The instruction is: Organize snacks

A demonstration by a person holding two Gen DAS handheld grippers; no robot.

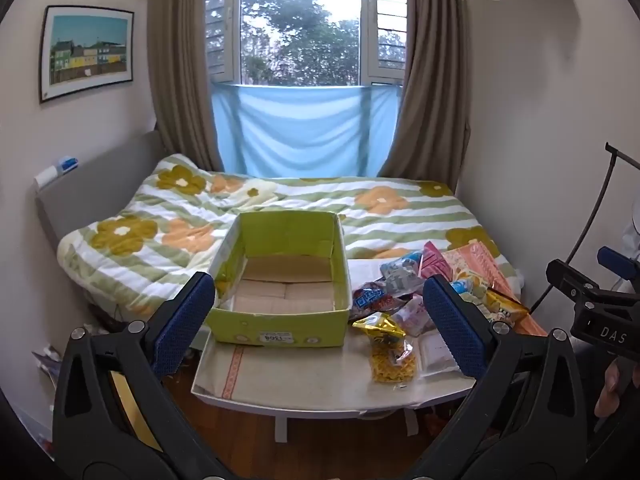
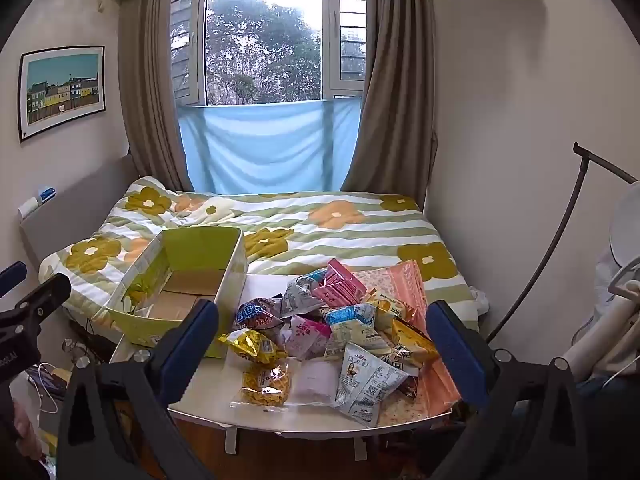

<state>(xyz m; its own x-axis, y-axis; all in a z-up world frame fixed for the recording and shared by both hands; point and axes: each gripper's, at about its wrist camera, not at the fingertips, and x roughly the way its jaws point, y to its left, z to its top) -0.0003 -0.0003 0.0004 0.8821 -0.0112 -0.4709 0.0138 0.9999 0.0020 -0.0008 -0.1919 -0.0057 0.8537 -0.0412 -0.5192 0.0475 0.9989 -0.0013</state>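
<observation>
An empty green cardboard box (image 1: 280, 322) stands on the left of a small white table (image 1: 304, 392); it also shows in the right wrist view (image 2: 152, 328). A pile of snack packets (image 2: 344, 328) lies on the table's right side, seen in the left wrist view too (image 1: 404, 300). A gold packet (image 2: 254, 344) and a clear bag of yellow snacks (image 2: 266, 384) lie nearest the front. My left gripper (image 1: 320, 320) is open and empty, held before the box. My right gripper (image 2: 322, 344) is open and empty, held before the pile.
A bed with a flowered striped quilt (image 1: 280, 208) lies behind the table, under a curtained window (image 1: 304, 28). A dark stand pole (image 2: 560, 236) rises at the right. Clutter and cables lie on the floor at the left (image 2: 48, 384).
</observation>
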